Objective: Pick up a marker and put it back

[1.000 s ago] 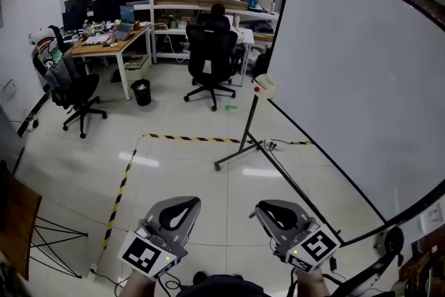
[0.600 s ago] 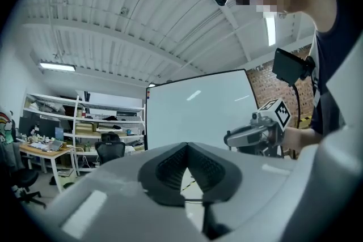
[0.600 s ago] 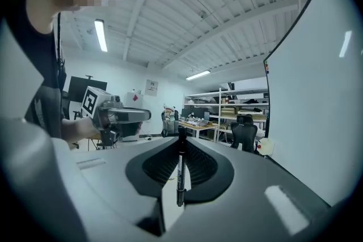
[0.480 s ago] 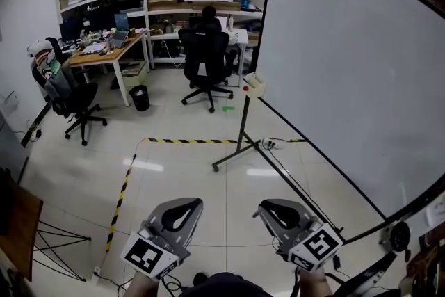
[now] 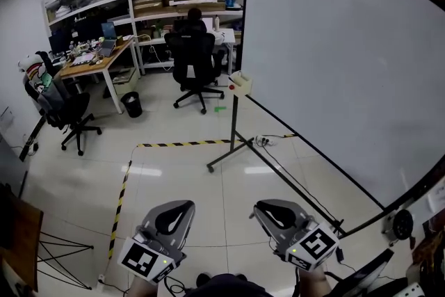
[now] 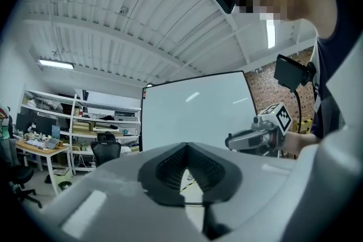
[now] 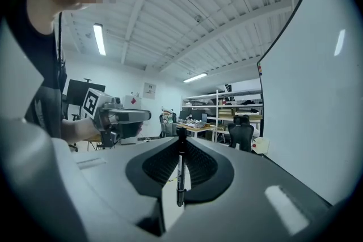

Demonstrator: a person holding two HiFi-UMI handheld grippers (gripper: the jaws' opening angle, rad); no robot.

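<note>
A thin black marker [image 7: 180, 173] stands upright between the dark pads of my right gripper [image 7: 181, 136], which is shut on it. In the head view that gripper [image 5: 274, 213] sits low and right of centre, pointing level at the floor area beside the large whiteboard [image 5: 334, 66]. A small tray [image 5: 240, 82] hangs at the board's left end. My left gripper [image 5: 174, 215] is level beside it, low and left. Its pads [image 6: 187, 145] meet with nothing between them. Each gripper view shows the other gripper off to the side.
The whiteboard's stand leg [image 5: 226, 158] and a cable [image 5: 292, 170] cross the floor ahead. Yellow-black tape [image 5: 181, 144] marks the tiles. Further back are office chairs [image 5: 191, 66], a seated person, a desk [image 5: 90, 59], shelves [image 5: 174, 0] and a bin [image 5: 129, 104].
The view has swung so that the room's furniture slides left and the whiteboard fills more of the picture. Both grippers keep their places low in the frame.
</note>
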